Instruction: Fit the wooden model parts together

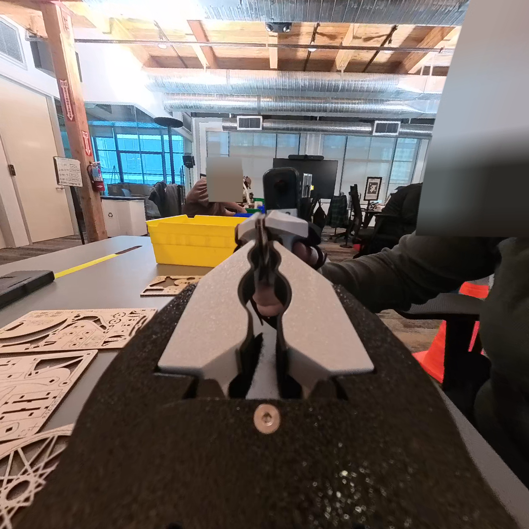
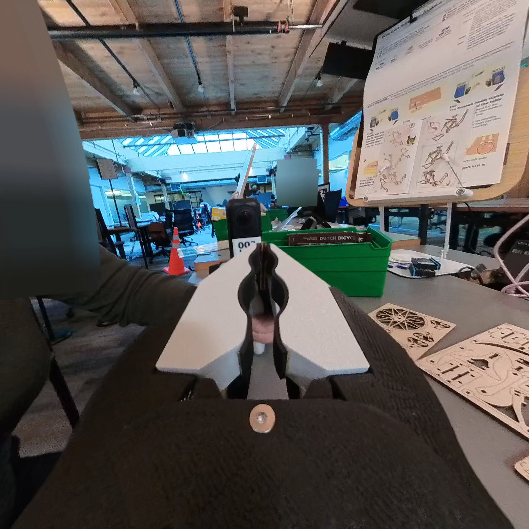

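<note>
Wooden part [image 2: 263, 269] pinched edge-on between both grippers' jaws, left [image 1: 262, 243] facing right [image 2: 263, 252], probably to press a joint. Remaining sheets [image 1: 71, 329] flat on counter [image 1: 86, 286].

Open loft workspace with a timber-beam ceiling [image 1: 257, 57] and silver ducts [image 1: 286, 86] overhead. A wooden post [image 1: 71, 120] stands at 10 o'clock beside pale doors [image 1: 25, 171]. Tall windows [image 1: 315, 154] line the far wall at 12 o'clock. Office chairs [image 2: 183, 223] and an orange cone [image 2: 175, 254] stand on the floor under blue-tinted skylights [image 2: 200, 143].
</note>
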Demonstrator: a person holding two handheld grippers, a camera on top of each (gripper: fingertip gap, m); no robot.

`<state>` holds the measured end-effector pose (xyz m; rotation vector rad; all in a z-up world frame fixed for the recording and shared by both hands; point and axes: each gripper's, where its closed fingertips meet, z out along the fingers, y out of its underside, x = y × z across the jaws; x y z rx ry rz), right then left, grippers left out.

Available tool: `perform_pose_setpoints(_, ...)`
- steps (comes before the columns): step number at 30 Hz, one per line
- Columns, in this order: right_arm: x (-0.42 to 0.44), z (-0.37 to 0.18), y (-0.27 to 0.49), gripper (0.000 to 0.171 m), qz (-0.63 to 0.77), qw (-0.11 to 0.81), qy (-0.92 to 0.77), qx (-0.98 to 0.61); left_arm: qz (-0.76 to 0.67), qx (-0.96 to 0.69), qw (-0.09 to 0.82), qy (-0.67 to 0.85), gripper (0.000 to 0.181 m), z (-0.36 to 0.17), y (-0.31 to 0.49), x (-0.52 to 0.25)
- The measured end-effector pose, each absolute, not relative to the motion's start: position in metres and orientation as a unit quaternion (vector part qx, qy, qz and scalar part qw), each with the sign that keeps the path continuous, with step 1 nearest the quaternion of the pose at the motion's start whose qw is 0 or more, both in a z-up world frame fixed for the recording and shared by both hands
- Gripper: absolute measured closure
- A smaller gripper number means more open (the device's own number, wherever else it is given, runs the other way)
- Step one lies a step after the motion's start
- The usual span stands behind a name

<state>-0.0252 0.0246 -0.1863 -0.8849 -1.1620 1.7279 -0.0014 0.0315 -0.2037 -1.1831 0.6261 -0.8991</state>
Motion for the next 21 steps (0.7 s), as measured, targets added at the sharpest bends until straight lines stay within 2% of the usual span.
perform_pose_setpoints(5,-0.020,-0.179,0.029,0.170,0.732,0.396,-0.429,-0.352,-0.400,-0.523,0.696,0.286,0.167,-0.204,0.030,0.002)
perform_pose_setpoints(12,-0.022,-0.182,0.021,0.171,0.730,0.393,-0.442,-0.343,-0.398,-0.515,0.701,0.290,0.171,-0.202,0.027,0.003)
perform_pose_setpoints(15,-0.021,-0.181,0.019,0.170,0.739,0.386,-0.435,-0.340,-0.388,-0.514,0.706,0.293,0.179,-0.202,0.027,0.004)
perform_pose_setpoints(17,-0.022,-0.181,0.021,0.168,0.731,0.402,-0.432,-0.343,-0.375,-0.521,0.711,0.288,0.181,-0.202,0.030,0.002)
perform_pose_setpoints(21,-0.029,-0.190,0.033,0.163,0.639,0.495,-0.461,-0.366,-0.356,-0.556,0.701,0.268,0.181,-0.205,0.040,-0.008)
